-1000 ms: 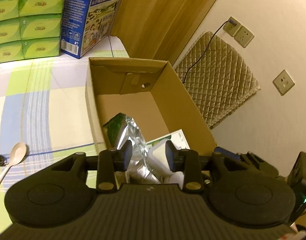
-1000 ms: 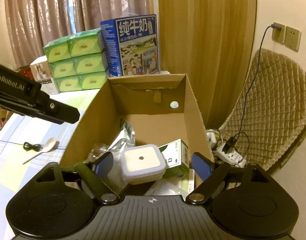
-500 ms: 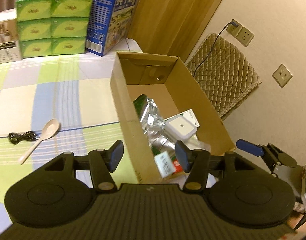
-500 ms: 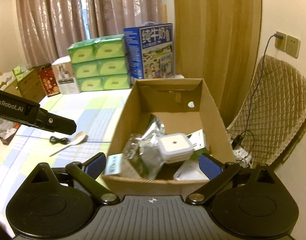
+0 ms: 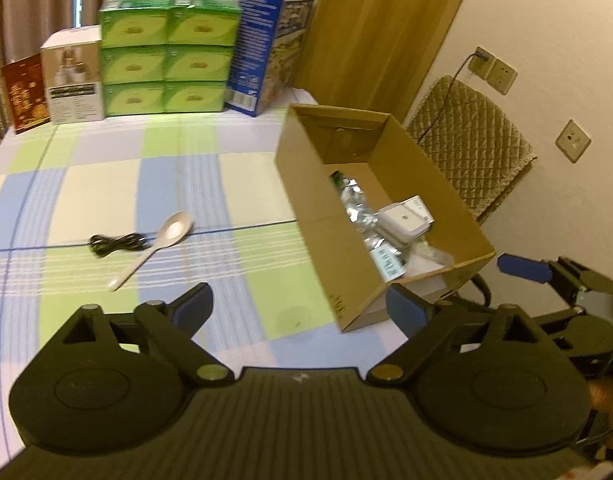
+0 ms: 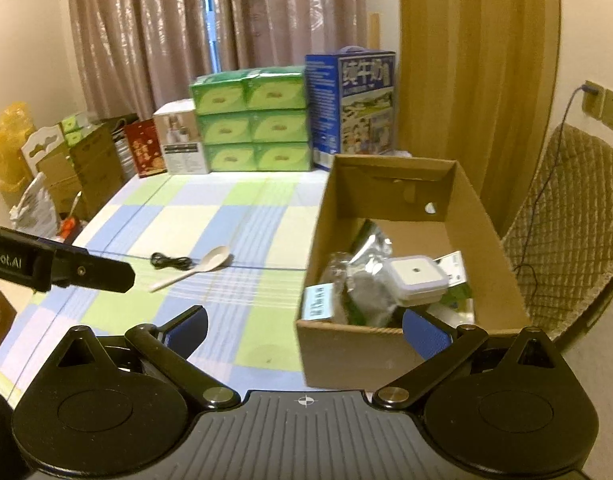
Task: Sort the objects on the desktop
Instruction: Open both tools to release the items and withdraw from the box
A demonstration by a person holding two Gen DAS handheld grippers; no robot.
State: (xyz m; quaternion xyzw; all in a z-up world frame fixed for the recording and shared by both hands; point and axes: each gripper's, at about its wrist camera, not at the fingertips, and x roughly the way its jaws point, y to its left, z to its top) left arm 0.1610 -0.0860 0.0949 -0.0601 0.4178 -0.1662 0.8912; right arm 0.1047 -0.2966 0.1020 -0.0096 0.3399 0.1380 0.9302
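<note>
Spoon on surface, left wrist view: ahead-left of empty left tool, just opened wide; handle angled toward it. Right wrist view: spoon far left of wide, empty right tool; left hand nearer.

Warm, yellowish indoor light fills the room. Brownish-pink curtains hang across the far wall, with a thin strip of daylight showing at the gap between them. To their right stands a tall wooden panel with vertical grain. The cream wall on the right carries a double socket with a plug and dark cable in it, and a single socket lower down. A chair with a quilted beige cover stands against that wall. The surface wears a checked cloth in green, blue and cream. Cartons and bags crowd the left corner.
</note>
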